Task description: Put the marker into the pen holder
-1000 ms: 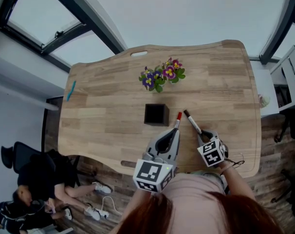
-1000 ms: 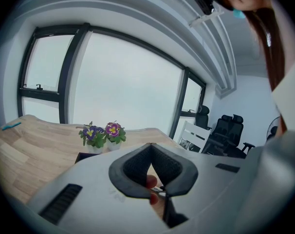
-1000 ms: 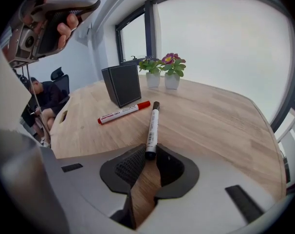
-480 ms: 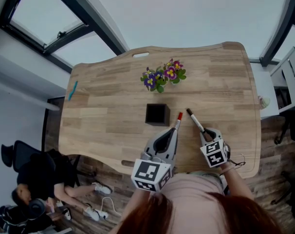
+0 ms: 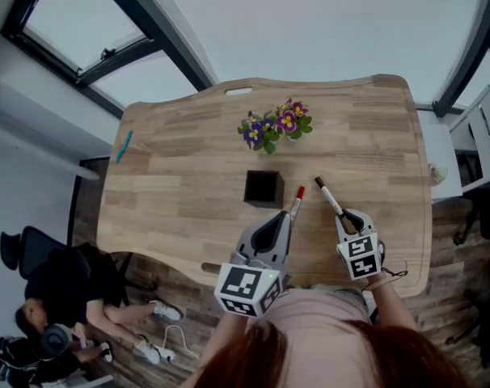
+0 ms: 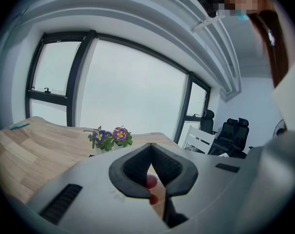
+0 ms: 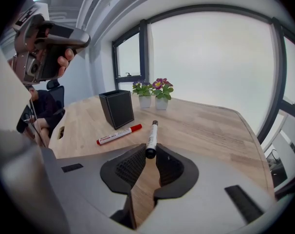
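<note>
**A:** Black-capped with a white barrel, the marker [image 7: 151, 135] is pinched by its near end in the right gripper [image 7: 147, 154]. It sits right of the holder [image 7: 117, 108] and nearer than it, pointing away. I can't tell if it's clear of the table [image 7: 211, 126].

**B:** How will it handle?

**A:** Light, stiff, smooth plastic, I'd judge. Held by the very end, it may swivel or slip. A grip nearer mid-barrel would be surer for tipping it upright.

**B:** And the left gripper [image 6: 150, 147]?

**A:** Its tips meet on nothing, and it is raised on the holder's near side. A red marker [image 7: 119, 134] lies flat just before the holder.

**B:** Beyond that?

**A:** The holder stands upright with its top open. Flowers [image 7: 154, 88] sit behind it.
</note>
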The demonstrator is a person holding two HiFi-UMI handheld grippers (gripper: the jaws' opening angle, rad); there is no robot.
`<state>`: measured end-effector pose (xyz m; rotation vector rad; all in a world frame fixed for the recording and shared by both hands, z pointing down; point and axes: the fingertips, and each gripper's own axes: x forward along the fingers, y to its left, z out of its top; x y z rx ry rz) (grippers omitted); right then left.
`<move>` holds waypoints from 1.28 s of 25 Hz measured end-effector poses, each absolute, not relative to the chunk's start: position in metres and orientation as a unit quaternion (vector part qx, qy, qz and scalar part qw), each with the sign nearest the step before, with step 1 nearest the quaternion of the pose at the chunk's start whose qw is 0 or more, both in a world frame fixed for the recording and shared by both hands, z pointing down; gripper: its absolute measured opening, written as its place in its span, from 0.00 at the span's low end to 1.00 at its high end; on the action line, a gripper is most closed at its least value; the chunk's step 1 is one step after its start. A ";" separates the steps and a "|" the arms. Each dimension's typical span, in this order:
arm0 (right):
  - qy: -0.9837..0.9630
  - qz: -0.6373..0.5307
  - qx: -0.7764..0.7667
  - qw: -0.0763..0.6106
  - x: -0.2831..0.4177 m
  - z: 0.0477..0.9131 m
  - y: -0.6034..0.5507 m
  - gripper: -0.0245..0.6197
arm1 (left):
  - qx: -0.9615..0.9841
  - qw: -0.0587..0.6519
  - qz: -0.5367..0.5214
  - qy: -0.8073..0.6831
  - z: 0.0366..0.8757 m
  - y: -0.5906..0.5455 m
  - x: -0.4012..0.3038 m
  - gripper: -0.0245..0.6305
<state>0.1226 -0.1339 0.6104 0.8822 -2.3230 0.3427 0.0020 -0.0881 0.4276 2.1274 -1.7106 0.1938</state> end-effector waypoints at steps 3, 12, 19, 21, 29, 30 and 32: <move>-0.882 0.125 0.341 0.300 0.122 0.599 -0.135 0.13 | 0.761 0.200 0.066 -0.614 0.426 -0.086 0.000 0.04; -0.887 0.117 0.359 0.267 0.112 0.568 -0.130 0.13 | 0.765 0.198 0.061 -0.609 0.421 -0.079 -0.013 0.04; -0.885 0.118 0.371 0.255 0.101 0.550 -0.124 0.13 | 0.772 0.196 0.058 -0.602 0.414 -0.074 -0.029 0.04; -0.885 0.117 0.373 0.254 0.098 0.545 -0.121 0.13 | 0.773 0.196 0.058 -0.600 0.412 -0.073 -0.033 0.04; -0.884 0.128 0.379 0.242 0.083 0.531 -0.111 0.13 | 0.778 0.193 0.055 -0.595 0.409 -0.066 -0.052 0.04; -0.884 0.127 0.379 0.240 0.081 0.529 -0.110 0.13 | 0.778 0.193 0.054 -0.595 0.409 -0.066 -0.054 0.04; -0.886 0.126 0.378 0.238 0.077 0.524 -0.109 0.13 | 0.778 0.192 0.052 -0.596 0.408 -0.065 -0.059 0.04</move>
